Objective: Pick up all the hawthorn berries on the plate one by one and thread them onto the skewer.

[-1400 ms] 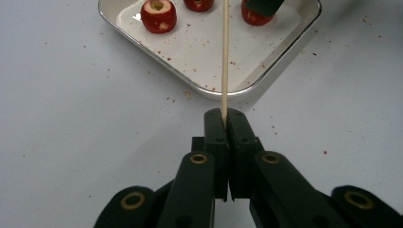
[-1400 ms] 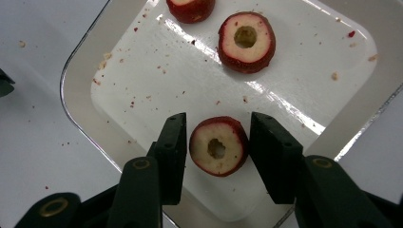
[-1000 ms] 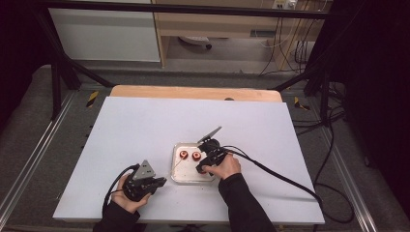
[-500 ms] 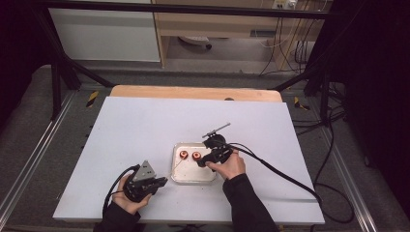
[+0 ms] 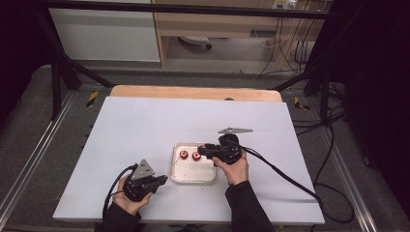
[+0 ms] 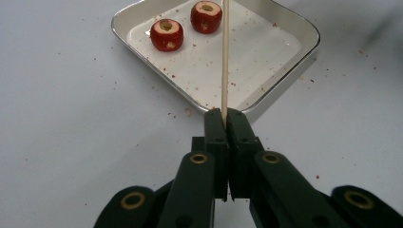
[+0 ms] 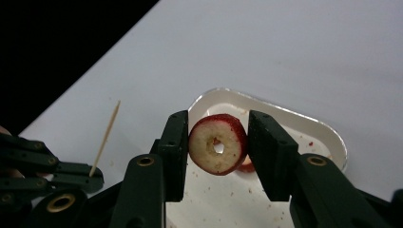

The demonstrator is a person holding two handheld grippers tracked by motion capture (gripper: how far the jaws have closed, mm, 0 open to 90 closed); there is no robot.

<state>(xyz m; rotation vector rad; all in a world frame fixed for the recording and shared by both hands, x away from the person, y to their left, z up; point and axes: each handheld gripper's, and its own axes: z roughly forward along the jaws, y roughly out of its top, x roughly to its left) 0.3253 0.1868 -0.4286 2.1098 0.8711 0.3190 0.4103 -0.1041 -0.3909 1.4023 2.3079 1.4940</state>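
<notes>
The table (image 5: 145, 125) takes up the middle of the high view, a pale sheet with a wooden edge along its far side. Just right of its centre sits the tray (image 5: 180, 175), a shallow white dish with rounded corners and a thin metal rim. In the left gripper view the tray (image 6: 290, 61) lies in the upper half of the frame, speckled with red crumbs.

The right gripper (image 5: 202, 151) reaches in from the right over the tray's upper edge in the high view, held in a hand (image 5: 235, 169). In the right gripper view its jaws stand partly spread with a cored fruit (image 7: 218, 144) between them, the pale cut face and centre hole turned to the camera. The left pad touches the fruit's red skin; a sliver of gap shows at the right pad, so a firm pinch cannot be told from this frame.

The left gripper (image 5: 163, 180) lies at the lower left of the high view, close to the tray's left side. In the left gripper view its jaws are pressed together on a thin wooden skewer (image 6: 225, 57), which rises straight up the frame.

Two more cored fruits (image 6: 167, 34) rest side by side in the tray's upper left corner in that view.
</notes>
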